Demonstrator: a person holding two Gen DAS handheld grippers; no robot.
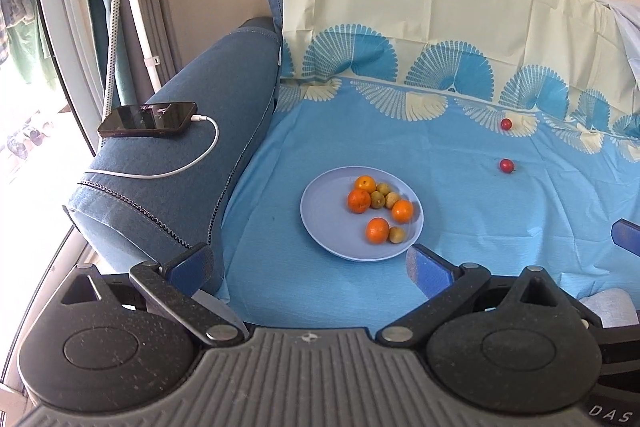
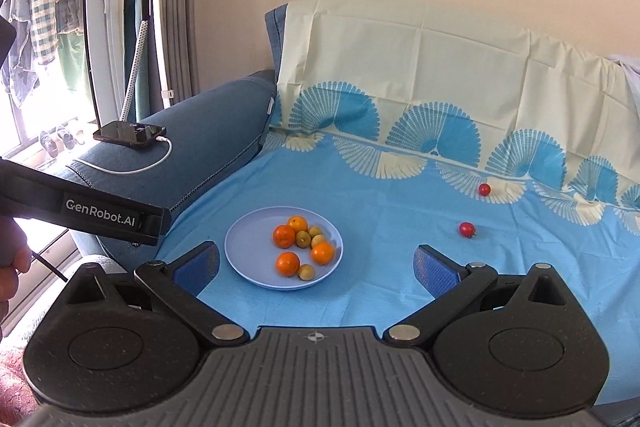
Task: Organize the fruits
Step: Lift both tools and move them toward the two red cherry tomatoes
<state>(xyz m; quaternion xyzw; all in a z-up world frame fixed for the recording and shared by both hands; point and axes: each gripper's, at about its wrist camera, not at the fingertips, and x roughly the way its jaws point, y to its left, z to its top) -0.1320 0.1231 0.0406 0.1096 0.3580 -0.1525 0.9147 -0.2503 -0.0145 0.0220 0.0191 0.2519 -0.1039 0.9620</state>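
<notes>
On the blue sheet, near the middle, sits a round pale-blue plate w/ fruit on its right half. Four oranges, bright and bumpy, and four small yellow-green fruits, dull and smooth, lie packed close, most touching. One orange and one green fruit sit a bit apart at 6 o'clock on the plate.

Two little shiny red fruits are off the plate, well apart from it at about 2 o'clock: the near red fruit on plain blue, the far red fruit by the fan print at the sheet's back.

Left gripper hangs just short of the plate, fingers spread wide, nothing btwn them. Right gripper is also spread wide, holding nothing; in its view the plate sits btwn the blue pads.

At 9 o'clock is a blue sofa arm w/ a dark phone on top, a white cable plugged in.
</notes>
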